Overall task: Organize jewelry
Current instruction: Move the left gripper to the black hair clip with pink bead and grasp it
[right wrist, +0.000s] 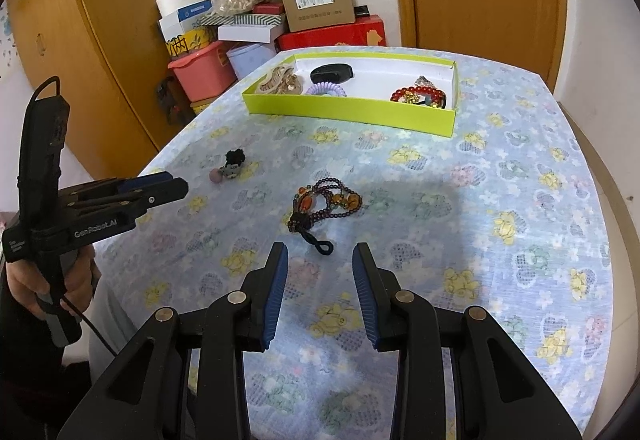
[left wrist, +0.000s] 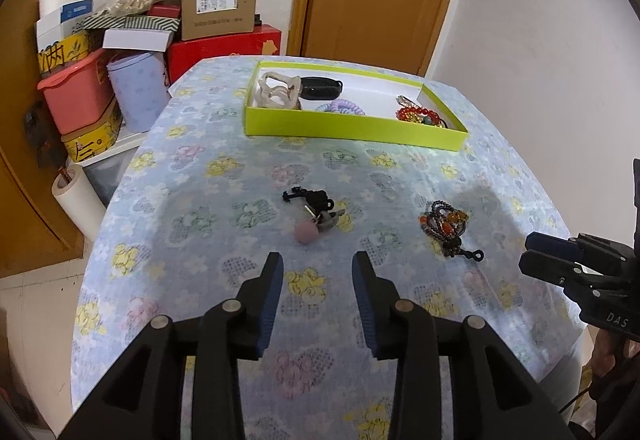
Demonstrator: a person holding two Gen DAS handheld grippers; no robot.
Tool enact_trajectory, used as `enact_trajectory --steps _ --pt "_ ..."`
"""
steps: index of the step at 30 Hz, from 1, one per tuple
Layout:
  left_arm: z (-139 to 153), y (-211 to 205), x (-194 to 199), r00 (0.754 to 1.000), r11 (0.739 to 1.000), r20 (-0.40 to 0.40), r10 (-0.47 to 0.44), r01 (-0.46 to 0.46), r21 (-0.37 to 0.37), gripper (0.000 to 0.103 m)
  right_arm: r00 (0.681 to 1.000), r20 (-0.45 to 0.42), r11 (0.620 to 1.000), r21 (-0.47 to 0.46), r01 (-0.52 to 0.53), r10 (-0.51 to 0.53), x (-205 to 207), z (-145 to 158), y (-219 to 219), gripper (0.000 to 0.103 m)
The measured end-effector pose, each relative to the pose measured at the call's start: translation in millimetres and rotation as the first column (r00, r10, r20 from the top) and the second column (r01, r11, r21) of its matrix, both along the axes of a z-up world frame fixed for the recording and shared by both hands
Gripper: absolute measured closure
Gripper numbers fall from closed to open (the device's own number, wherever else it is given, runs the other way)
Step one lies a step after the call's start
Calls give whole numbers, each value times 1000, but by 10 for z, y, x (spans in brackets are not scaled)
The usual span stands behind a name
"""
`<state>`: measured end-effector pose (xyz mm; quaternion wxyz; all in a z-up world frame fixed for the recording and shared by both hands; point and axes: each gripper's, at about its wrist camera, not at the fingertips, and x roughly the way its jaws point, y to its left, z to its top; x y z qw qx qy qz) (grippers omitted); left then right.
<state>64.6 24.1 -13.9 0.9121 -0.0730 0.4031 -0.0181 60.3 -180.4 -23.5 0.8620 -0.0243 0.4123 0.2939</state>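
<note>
The left gripper [left wrist: 318,272] hangs over the near part of the desk [left wrist: 192,200] with its fingers [left wrist: 276,280] apart and nothing between them; the right gripper [right wrist: 320,264] is likewise spread and empty, aimed at the bead necklace [right wrist: 328,202] that lies just ahead of it on the flowered cloth. In front of the left gripper sits a small tangle of black hair clips and a pink pompom [left wrist: 314,214], touching one another in one heap, well apart from the necklace. At the far side of the desk stands the green box [right wrist: 348,108], already holding a clear claw clip [left wrist: 280,90], a black case [left wrist: 320,88], a purple coil tie [left wrist: 340,108] and a red bead bracelet [right wrist: 418,96]. The risks, as I judge them: the necklace is loose and looped, so a pinch on one strand could leave the rest trailing, snagging the cord loop or dragging over the cloth; the cloth itself is soft and could be caught by the pads along with the beads. The pompom heap could come apart if only one piece is taken, and the round pompom may roll. The box wall is low and light, so a bump on the way in could shove the box toward the far edge or tip out what lies inside.
</note>
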Motion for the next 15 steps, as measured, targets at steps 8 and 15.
enact_trajectory --steps 8,15 --pt "-67 -28 216 1000 1000 -4 -28 28 9 61 1000 -13 1000 -11 -8 8 39 -54 50 61" --pt "-156 -65 440 998 998 -22 -53 54 19 61 1000 -19 1000 -19 -10 9 96 -93 98 58"
